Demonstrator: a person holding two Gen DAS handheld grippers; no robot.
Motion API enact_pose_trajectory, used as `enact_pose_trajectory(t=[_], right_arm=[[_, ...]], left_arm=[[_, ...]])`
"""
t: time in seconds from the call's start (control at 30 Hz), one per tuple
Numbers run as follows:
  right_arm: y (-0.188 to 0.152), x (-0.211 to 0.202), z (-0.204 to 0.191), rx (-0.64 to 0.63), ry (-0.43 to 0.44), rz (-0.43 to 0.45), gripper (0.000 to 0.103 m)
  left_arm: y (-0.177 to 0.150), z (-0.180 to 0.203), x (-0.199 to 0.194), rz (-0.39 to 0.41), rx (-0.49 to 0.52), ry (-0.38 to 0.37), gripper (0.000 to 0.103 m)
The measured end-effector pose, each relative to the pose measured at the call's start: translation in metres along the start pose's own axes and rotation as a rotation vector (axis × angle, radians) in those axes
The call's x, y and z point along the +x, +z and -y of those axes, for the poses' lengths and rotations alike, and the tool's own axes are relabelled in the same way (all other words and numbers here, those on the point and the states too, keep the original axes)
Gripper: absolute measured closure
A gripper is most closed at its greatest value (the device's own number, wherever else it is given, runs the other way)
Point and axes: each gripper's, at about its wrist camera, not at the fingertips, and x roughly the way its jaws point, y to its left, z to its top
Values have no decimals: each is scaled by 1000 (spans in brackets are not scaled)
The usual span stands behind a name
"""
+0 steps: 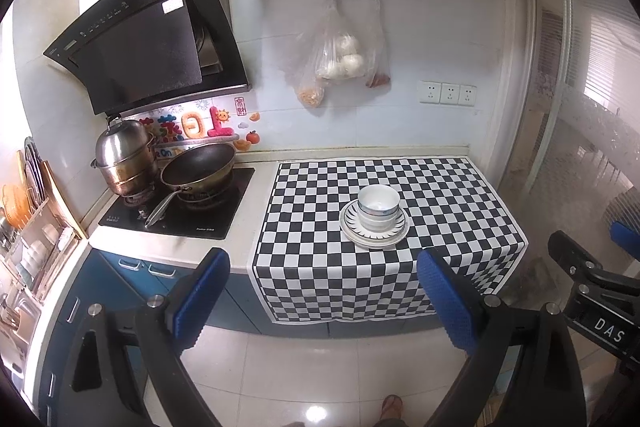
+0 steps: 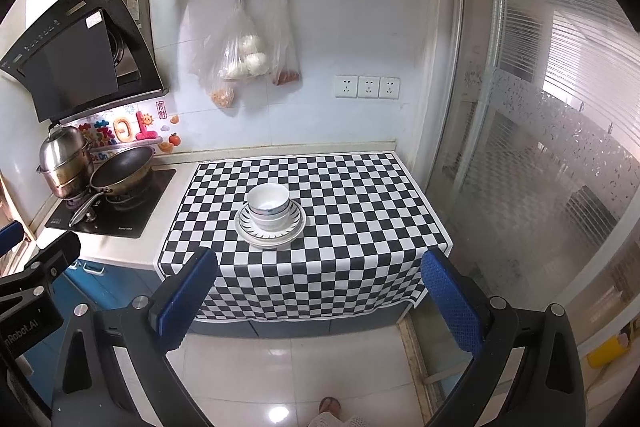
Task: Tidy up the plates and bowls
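Note:
White bowls (image 1: 378, 205) (image 2: 268, 203) with a blue rim line sit nested, one inside another, on stacked plates (image 1: 353, 230) (image 2: 247, 227); the upper plate has a black striped rim. The stack rests on a black-and-white checkered cloth (image 1: 440, 195) (image 2: 352, 195) covering the counter. My left gripper (image 1: 324, 291) is open, held back from the counter over the floor, with nothing between its blue pads. My right gripper (image 2: 320, 291) is likewise open and empty, off the counter's front edge. The right gripper's body (image 1: 588, 279) shows at the edge of the left wrist view.
Left of the cloth, a black hob (image 1: 180, 203) carries a steel steamer pot (image 1: 124, 159) and a frying pan (image 1: 198, 167). A dish rack (image 1: 32, 227) stands far left. Plastic bags (image 1: 340, 55) hang on the wall. A glass sliding door (image 2: 540, 147) bounds the right. A person's sandalled foot (image 2: 330, 407) is on the tiled floor.

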Motion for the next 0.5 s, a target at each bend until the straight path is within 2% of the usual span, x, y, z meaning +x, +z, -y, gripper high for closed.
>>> enact_pose_trajectory(t=[0.5], right_arm=[[1, -1, 4, -2, -5, 5, 0]], left_arm=[[-4, 6, -2, -3, -7, 9, 7]])
